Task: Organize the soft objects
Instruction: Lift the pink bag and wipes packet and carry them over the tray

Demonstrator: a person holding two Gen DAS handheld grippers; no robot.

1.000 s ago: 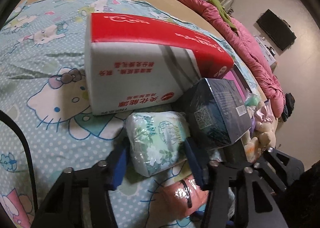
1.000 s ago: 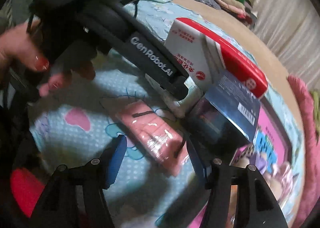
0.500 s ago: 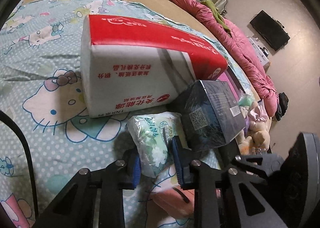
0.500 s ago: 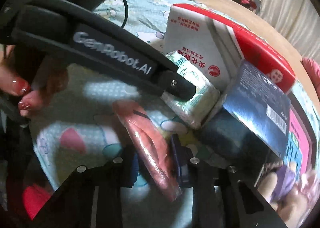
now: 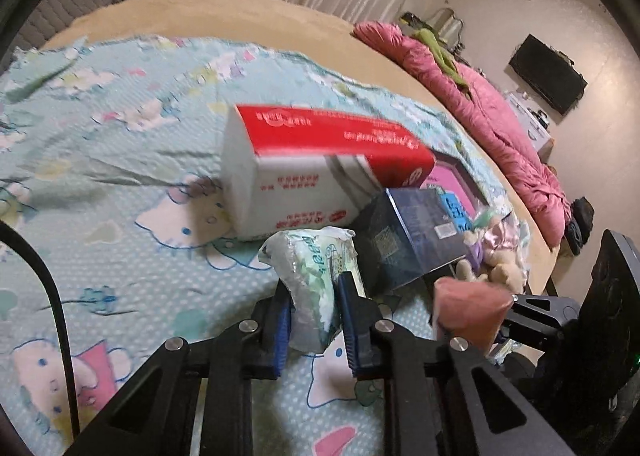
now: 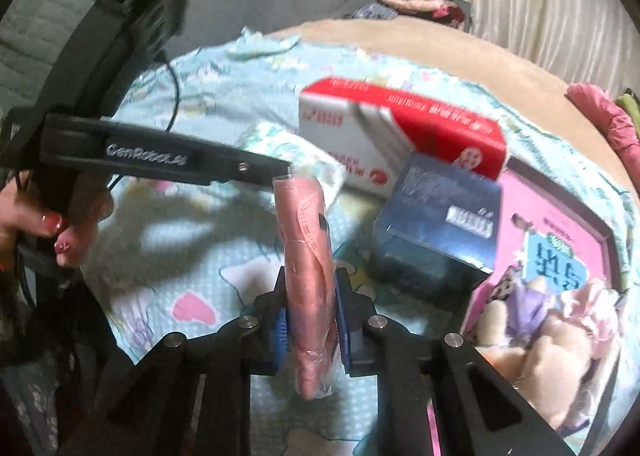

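Note:
My left gripper is shut on a green-and-white tissue pack and holds it lifted off the blue Hello Kitty bedspread. My right gripper is shut on a pink plastic-wrapped packet, held upright above the bedspread; the packet also shows in the left wrist view. The tissue pack shows in the right wrist view, behind the left gripper's arm.
A large red-and-white tissue pack lies on the bed, with a dark blue box leaning on it. A pink box and plush toys lie to the right. A pink quilt lies along the far edge.
Both grippers closed on their items, the left on the tissue pack and the right on the pink packet, and lifted them up and back from the bedspread.

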